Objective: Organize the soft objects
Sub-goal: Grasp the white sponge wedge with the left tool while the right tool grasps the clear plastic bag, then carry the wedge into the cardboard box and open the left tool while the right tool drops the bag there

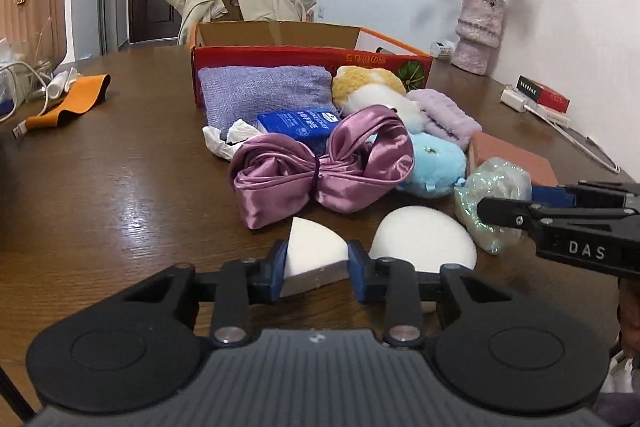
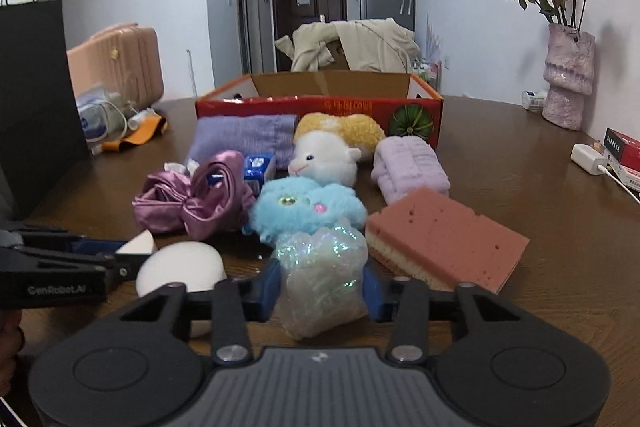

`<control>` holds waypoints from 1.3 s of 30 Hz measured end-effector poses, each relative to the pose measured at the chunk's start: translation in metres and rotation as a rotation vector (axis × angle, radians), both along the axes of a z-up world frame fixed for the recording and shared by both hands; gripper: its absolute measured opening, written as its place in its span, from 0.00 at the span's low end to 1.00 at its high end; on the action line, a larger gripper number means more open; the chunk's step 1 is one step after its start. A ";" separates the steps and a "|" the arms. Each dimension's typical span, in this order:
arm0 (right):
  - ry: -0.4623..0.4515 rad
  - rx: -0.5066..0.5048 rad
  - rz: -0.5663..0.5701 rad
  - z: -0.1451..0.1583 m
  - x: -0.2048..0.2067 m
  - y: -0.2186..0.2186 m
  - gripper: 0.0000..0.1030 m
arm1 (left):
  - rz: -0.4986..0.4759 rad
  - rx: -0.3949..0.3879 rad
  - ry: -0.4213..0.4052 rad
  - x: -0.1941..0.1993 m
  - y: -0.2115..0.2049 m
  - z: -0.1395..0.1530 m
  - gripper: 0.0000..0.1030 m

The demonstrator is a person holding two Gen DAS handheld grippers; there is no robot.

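My left gripper (image 1: 318,263) is shut on a white wedge sponge (image 1: 312,255) low over the brown table (image 1: 120,187). A white round sponge (image 1: 424,239) lies just right of it. My right gripper (image 2: 322,287) is shut on an iridescent crinkly bundle (image 2: 320,267); it also shows in the left wrist view (image 1: 496,199). Behind lie a purple satin bow (image 1: 320,163), a blue plush (image 2: 304,207), a white and yellow plush (image 2: 332,147), a lilac towel (image 2: 412,163), a purple knit cloth (image 1: 260,91), a pink sponge block (image 2: 444,239) and a blue tissue pack (image 1: 300,123). An open red cardboard box (image 2: 320,105) stands behind them.
A vase of dried roses (image 2: 568,87) stands at the back right, with a red box (image 2: 624,147) and a white charger (image 2: 588,157). A black paper bag (image 2: 36,99) stands at the left. An orange strap (image 1: 76,99) and cables lie on the far left.
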State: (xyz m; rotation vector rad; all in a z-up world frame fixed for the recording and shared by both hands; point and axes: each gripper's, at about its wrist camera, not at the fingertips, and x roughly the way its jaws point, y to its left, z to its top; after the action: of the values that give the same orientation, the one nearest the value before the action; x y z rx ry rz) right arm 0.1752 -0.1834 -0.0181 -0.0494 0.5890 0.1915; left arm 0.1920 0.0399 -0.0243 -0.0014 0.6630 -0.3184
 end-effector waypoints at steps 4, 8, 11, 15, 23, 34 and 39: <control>-0.063 0.040 0.027 0.026 -0.004 -0.007 0.30 | -0.023 -0.046 -0.056 -0.002 0.021 0.031 0.29; -0.153 0.105 0.062 0.073 0.022 -0.021 0.30 | 0.010 -0.111 -0.157 0.034 0.042 0.078 0.30; -0.220 0.093 0.081 0.108 0.078 -0.030 0.30 | 0.079 -0.132 -0.228 0.097 0.042 0.111 0.31; -0.116 0.104 0.117 0.136 0.218 -0.039 0.32 | 0.152 -0.100 -0.163 0.225 0.029 0.131 0.32; 0.125 -0.132 -0.018 0.064 0.435 -0.012 0.41 | 0.284 0.165 0.047 0.406 -0.006 0.072 0.45; 0.011 -0.023 -0.043 0.050 0.431 -0.033 0.77 | 0.254 0.130 -0.043 0.399 -0.001 0.069 0.87; -0.040 0.046 -0.055 0.093 0.399 -0.044 0.77 | 0.224 0.059 -0.122 0.363 0.017 0.114 0.89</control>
State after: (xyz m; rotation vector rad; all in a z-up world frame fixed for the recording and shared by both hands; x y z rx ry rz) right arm 0.5747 -0.2278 0.0748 0.0070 0.5449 0.1504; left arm 0.5555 0.0565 0.0900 0.0002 0.5453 -0.0828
